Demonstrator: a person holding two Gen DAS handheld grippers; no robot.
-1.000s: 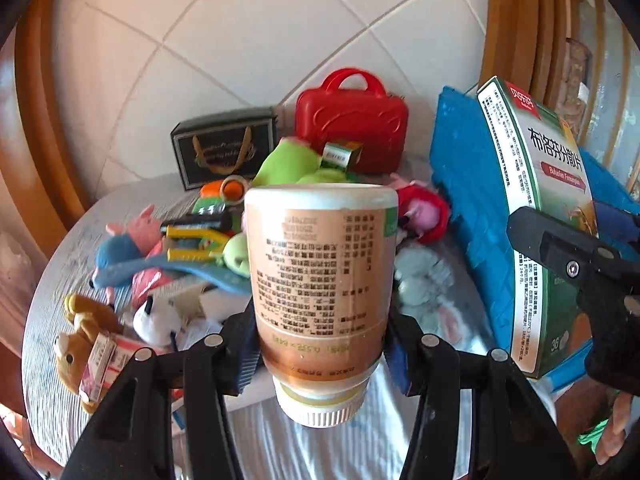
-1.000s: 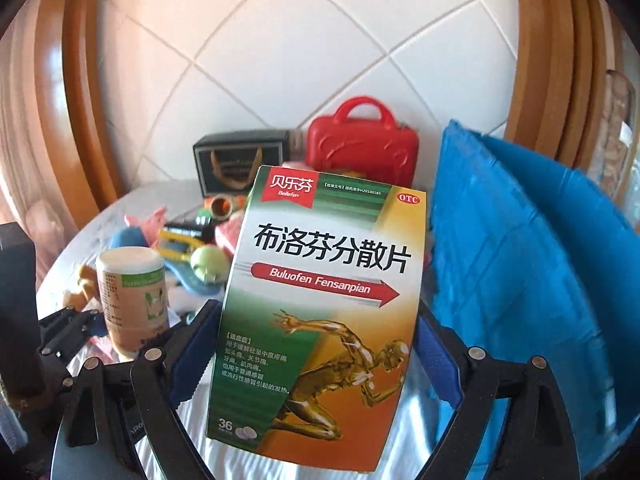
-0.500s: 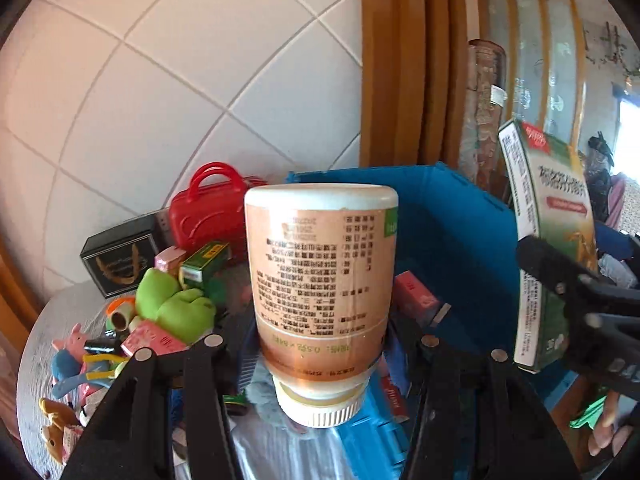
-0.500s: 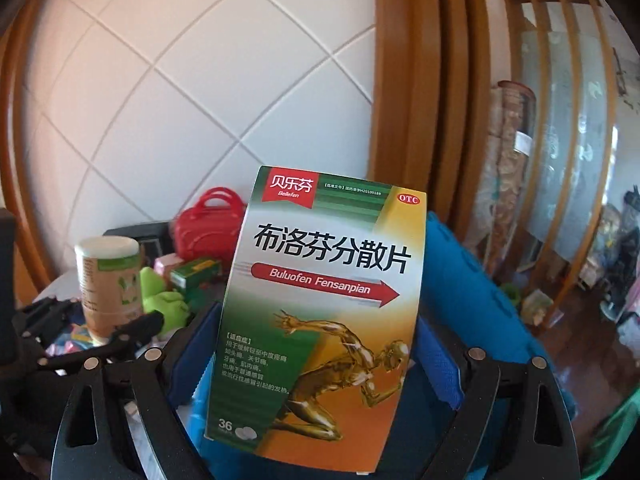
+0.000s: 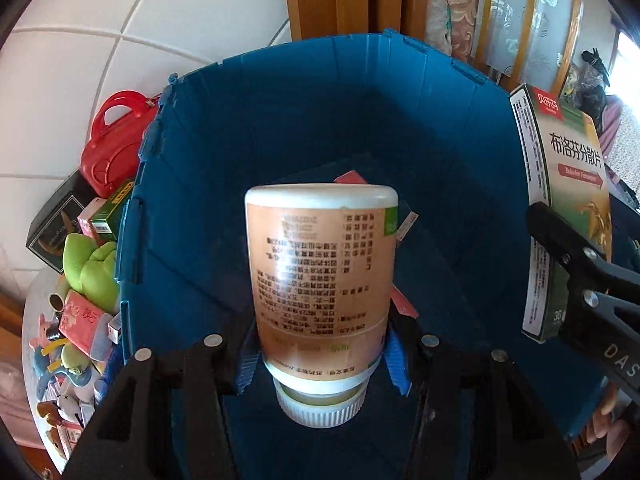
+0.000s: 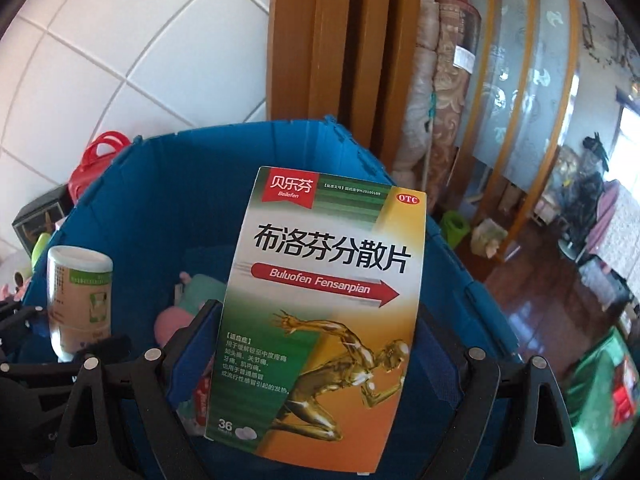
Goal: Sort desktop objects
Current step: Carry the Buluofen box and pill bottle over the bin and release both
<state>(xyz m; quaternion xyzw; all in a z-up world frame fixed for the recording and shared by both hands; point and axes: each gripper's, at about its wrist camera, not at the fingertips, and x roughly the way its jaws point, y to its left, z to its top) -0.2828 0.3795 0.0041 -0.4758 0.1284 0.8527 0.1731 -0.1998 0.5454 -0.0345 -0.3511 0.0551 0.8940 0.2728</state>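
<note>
Left wrist view: left gripper [image 5: 322, 354] clamps the inverted bottle [image 5: 322, 280] over the blue bin [image 5: 280, 128], right gripper [image 6: 316, 364] clamps the medicine box [image 6: 324, 304] beside it — lower both well inside before releasing, avoiding collision.

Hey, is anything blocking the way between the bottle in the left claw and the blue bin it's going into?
Nothing visible does. The bottle, gripped upside down, hangs over the open blue bin, which has no lid. A few small boxes lie on the bin's floor, with bare floor around them.
</note>
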